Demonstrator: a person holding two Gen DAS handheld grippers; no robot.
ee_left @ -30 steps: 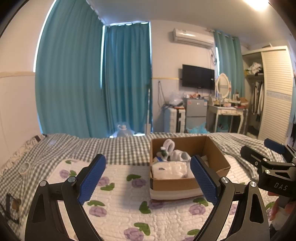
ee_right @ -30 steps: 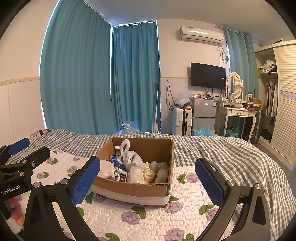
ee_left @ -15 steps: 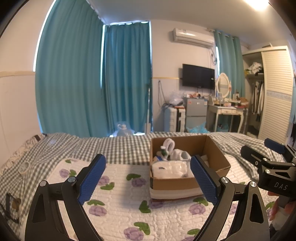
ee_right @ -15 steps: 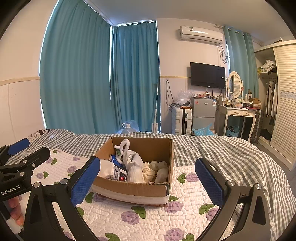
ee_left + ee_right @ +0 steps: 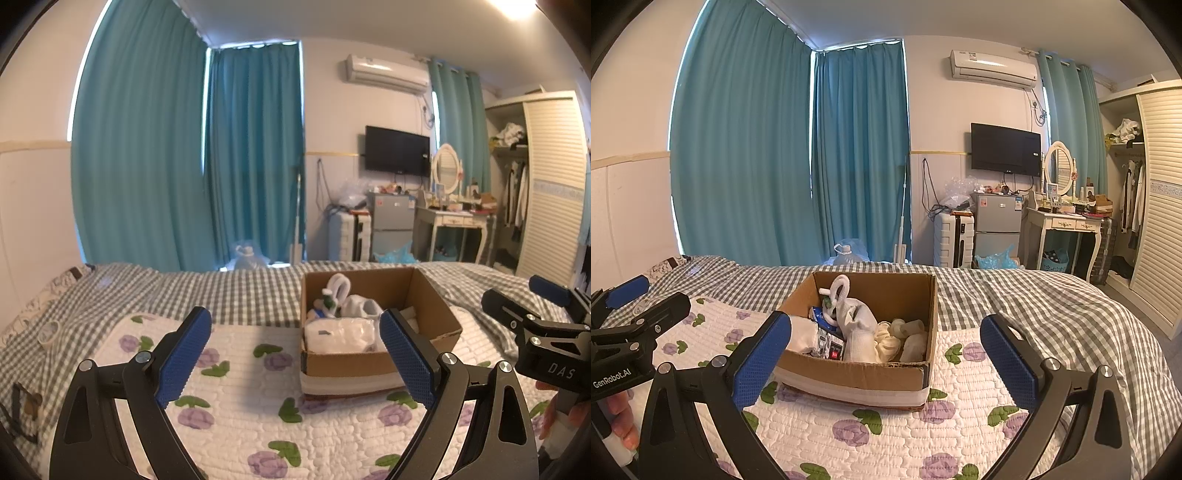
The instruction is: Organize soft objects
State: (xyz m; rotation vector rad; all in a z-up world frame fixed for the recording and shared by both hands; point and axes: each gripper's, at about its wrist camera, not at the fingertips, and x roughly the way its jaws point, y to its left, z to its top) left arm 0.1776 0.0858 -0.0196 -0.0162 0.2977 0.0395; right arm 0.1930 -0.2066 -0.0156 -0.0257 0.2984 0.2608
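Observation:
An open cardboard box (image 5: 434, 308) (image 5: 923, 295) stands on the bed on a white quilt with purple flowers (image 5: 240, 402) (image 5: 894, 435). It holds soft white things: a folded white cloth (image 5: 341, 332), a white glove (image 5: 862, 326), a cream scrunchie (image 5: 884, 341), a white plush with a looped neck (image 5: 839, 290). My left gripper (image 5: 295, 354) is open and empty, held above the quilt in front of the box. My right gripper (image 5: 886, 360) is open and empty, facing the box from the front right. Each gripper shows at the edge of the other's view.
A grey checked blanket (image 5: 1034, 295) covers the bed. A roll of tape (image 5: 50, 330) lies at the bed's left. Behind the bed are teal curtains (image 5: 860, 147), a suitcase (image 5: 953, 240), a small fridge (image 5: 997, 221), a dressing table (image 5: 1067, 225) and a wardrobe (image 5: 1156, 203).

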